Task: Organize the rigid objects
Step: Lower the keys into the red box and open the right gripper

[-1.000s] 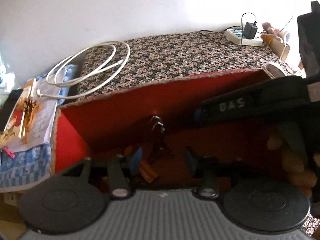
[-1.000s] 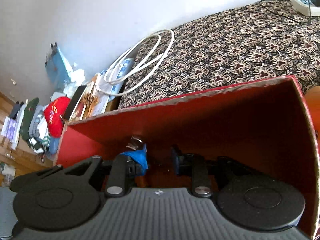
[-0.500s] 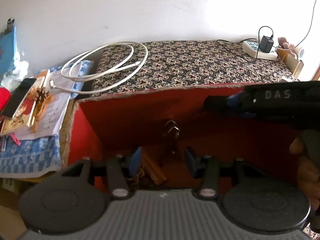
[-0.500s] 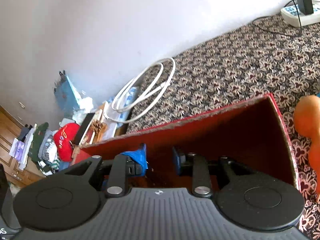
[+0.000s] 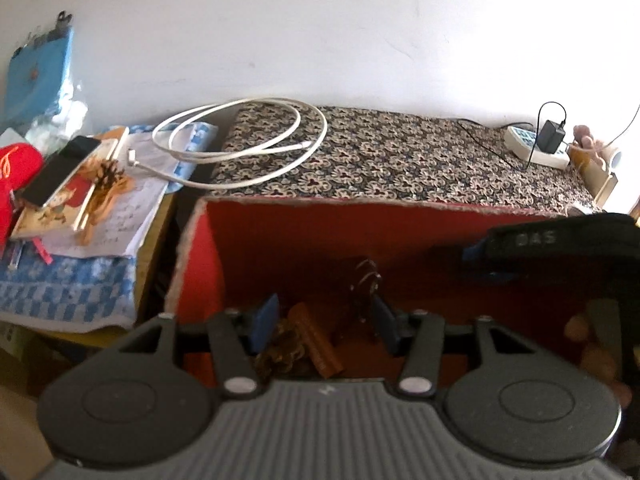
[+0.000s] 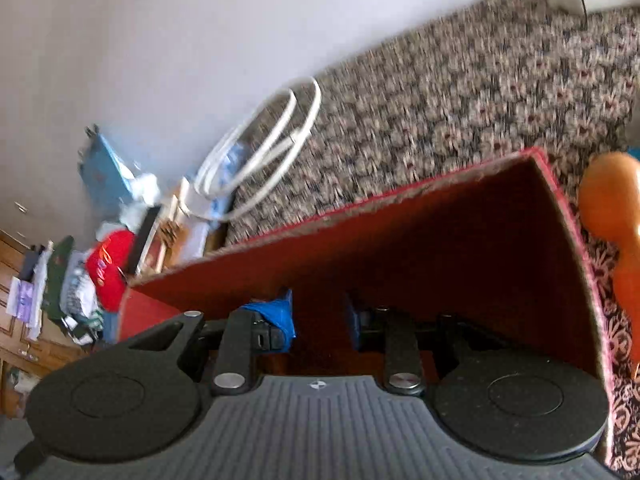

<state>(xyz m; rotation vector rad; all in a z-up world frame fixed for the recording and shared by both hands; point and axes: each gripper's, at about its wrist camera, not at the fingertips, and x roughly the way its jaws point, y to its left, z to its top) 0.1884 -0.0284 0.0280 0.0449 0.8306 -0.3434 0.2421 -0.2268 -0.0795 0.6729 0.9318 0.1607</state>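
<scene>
A red open box (image 5: 304, 236) stands on the patterned cloth; it also shows in the right wrist view (image 6: 460, 248). In the left wrist view, a brown ribbed bar (image 5: 316, 340), a dark metal clip (image 5: 366, 284) and a brownish tangle (image 5: 280, 354) lie in the box. My left gripper (image 5: 324, 324) is open and empty above the box's near side. My right gripper (image 6: 320, 320) is open and empty inside the box; its black body (image 5: 560, 236) shows at the right in the left wrist view.
A coiled white cable (image 5: 240, 144) lies at the cloth's far left. Books, a phone (image 5: 60, 170) and papers sit on a blue checked towel (image 5: 64, 284) at left. A power strip with charger (image 5: 540, 144) is far right. An orange object (image 6: 612, 216) lies right of the box.
The left view has pulled back and swung left, so the box sits lower and more to the right. The right gripper stays over the box; its view is blurred by motion.
</scene>
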